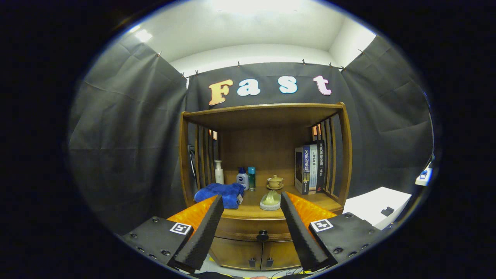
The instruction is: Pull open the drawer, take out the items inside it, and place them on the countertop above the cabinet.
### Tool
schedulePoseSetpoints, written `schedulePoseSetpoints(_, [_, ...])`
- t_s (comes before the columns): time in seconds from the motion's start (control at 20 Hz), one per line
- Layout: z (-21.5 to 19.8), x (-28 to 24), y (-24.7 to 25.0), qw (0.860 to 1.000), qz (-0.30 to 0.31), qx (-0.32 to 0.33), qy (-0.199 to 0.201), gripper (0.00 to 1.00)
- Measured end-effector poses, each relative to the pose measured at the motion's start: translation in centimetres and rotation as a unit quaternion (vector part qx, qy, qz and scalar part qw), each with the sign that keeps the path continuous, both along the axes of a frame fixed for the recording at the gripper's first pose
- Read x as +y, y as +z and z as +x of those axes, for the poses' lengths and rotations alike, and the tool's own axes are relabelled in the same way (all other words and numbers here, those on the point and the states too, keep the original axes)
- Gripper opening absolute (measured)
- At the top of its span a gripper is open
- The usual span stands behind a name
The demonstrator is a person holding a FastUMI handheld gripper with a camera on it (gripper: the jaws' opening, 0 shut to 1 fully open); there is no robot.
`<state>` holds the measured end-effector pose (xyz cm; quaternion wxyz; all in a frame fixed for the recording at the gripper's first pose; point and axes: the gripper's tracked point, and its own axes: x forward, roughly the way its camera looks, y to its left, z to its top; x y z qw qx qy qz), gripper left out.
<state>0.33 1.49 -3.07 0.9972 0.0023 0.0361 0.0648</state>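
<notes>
Gripper [252,209] spread wide, holding nothing. Ahead, left to right on countertop [252,212]: blue towel [221,193] by the left finger, pale green item [270,200] between fingers. Below: closed drawer [248,229], long axis crosswise, knob [262,235] facing the gripper.

Claw [252,205] fingers spread, holding nothing, cabinet [263,240] ahead. Drawer knob [262,235] between fingers, drawer closed. On tabletop [252,211]: towel [221,193] left, bottles [242,178] behind it, teacup [275,181] center, books [310,168] right.
</notes>
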Motion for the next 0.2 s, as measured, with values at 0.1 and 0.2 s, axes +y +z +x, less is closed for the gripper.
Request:
schedulePoseSetpoints(0.1, [0.05, 0.09, -0.05, 1.000, 0.002, 0.000, -0.001, 0.98])
schedulePoseSetpoints(0.2, [0.03, 0.12, 0.03, 1.000, 0.003, 0.000, -0.002, 0.98])
